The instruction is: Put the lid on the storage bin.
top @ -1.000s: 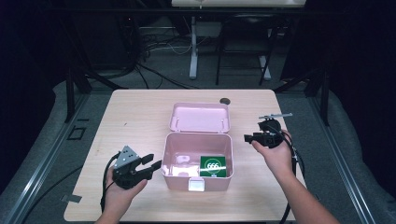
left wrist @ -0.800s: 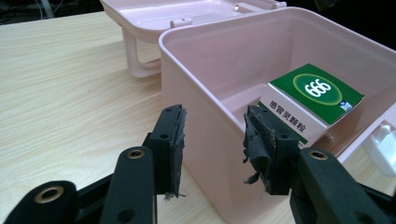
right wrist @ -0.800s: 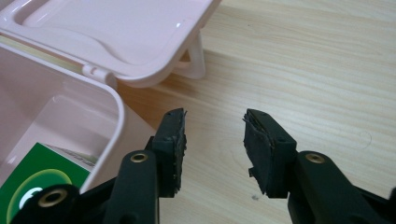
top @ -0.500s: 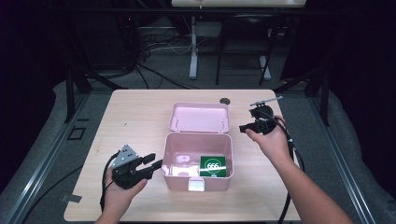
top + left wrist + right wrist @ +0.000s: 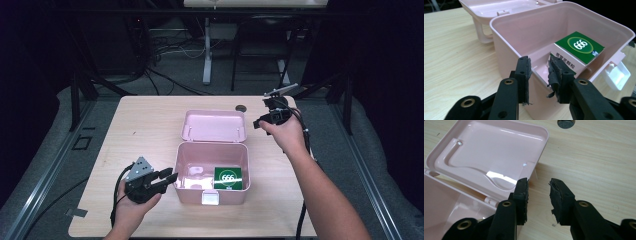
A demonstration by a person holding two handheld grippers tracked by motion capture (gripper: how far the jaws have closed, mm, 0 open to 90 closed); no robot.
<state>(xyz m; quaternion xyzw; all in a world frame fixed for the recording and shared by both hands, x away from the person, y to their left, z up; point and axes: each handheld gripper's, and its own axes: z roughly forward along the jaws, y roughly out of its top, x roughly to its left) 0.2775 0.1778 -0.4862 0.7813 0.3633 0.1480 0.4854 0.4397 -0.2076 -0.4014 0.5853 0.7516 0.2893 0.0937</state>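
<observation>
1. High view: a wooden table (image 5: 150, 125) is seen, with a pink plastic box (image 5: 211, 172) standing near its front edge. Its lid (image 5: 214, 125) is thrown fully back and lies flat on the table behind it. The box is judged light, stiff and smooth-walled, so it is likely to slide if pushed from one side only.
2. The lid is judged thin and slightly flexible. It would best be taken at its free far edge or right corner, where the rim can be pinched, and swung over on its hinge.
3. A green and white carton (image 5: 576, 51) marked 666 rests inside the box, leaning in the front right corner. It is judged light and crushable; its flat sides would be the place to grip.
4. The left gripper (image 5: 165, 179) is held just beside the box's left wall, its jaws parted a little and holding nothing.
5. The right gripper (image 5: 538, 191) is held near the lid's right corner, jaws moderately apart and empty.
6. A white latch (image 5: 210, 198) is set on the box front; it is judged small and easily strained.
7. A small dark disc (image 5: 241, 107) lies on the table behind the lid.
</observation>
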